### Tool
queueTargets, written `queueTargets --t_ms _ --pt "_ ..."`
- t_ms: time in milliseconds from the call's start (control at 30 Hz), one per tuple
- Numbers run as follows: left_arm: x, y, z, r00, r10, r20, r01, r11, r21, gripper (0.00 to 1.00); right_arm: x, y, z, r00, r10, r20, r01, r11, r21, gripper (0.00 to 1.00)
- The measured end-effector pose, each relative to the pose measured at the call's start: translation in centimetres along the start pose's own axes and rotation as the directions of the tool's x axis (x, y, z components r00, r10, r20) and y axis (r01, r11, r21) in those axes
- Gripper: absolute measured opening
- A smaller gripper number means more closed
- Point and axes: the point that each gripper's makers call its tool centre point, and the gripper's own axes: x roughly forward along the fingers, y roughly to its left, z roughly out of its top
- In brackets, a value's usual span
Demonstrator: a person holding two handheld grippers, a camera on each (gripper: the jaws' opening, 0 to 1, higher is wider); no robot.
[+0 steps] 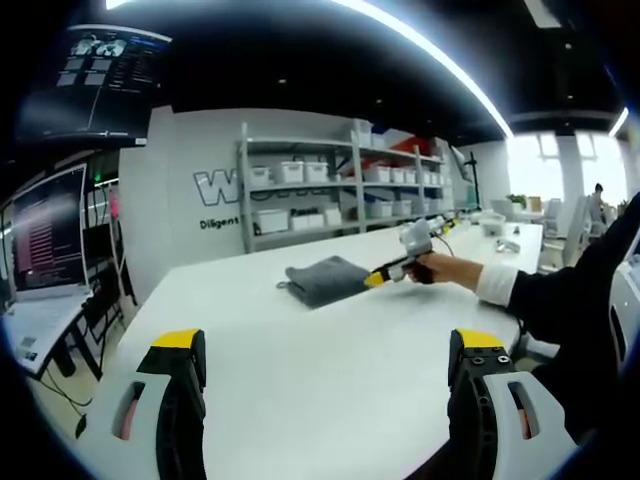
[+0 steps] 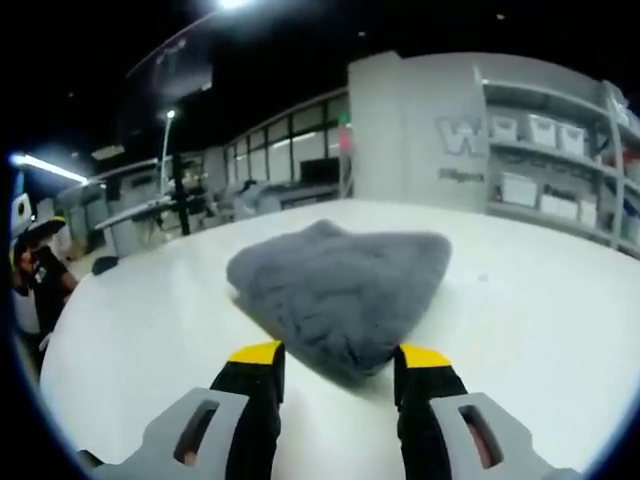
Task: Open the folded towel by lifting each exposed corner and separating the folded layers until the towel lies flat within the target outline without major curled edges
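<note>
A folded grey towel [image 1: 322, 278] lies on the white table [image 1: 300, 380], far ahead of my left gripper [image 1: 328, 345], which hangs open over bare table with nothing between its fingers. In the left gripper view my right gripper [image 1: 385, 273], held by a hand [image 1: 440, 268], comes in from the right with its yellow tips at the towel's right edge. In the right gripper view the towel [image 2: 335, 285] is close and fluffy. My right gripper [image 2: 340, 356] is open, and the towel's near corner sits between its two yellow-tipped fingers [image 2: 255, 355].
Metal shelves [image 1: 340, 190] with white bins stand beyond the table's far edge against a grey wall. Monitors and a desk [image 1: 45, 250] sit to the left. A dark sleeve [image 1: 570, 290] reaches in from the right. Bare tabletop [image 2: 540, 300] surrounds the towel.
</note>
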Motion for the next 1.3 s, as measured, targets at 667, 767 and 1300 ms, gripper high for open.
queueTargets --t_ms 667,767,1300 --pt "-0.1 -0.4 0.1 1.000 0.006 0.001 -0.006 1.000 0.004 0.99 -0.8 0.6 -0.3 1.000 0.028 -0.001 -0.028 1.000 0.002 0.23" --pt "-0.1 -0.5 0.3 1.000 0.006 0.003 -0.006 1.000 0.006 0.99 -1.0 0.6 -0.3 1.000 0.029 -0.002 -0.029 1.000 0.000 0.22" --pt "0.0 -0.4 0.1 1.000 0.006 0.003 -0.006 1.000 0.003 0.99 -1.1 0.7 -0.5 1.000 0.029 -0.008 -0.029 0.999 -0.018 0.11"
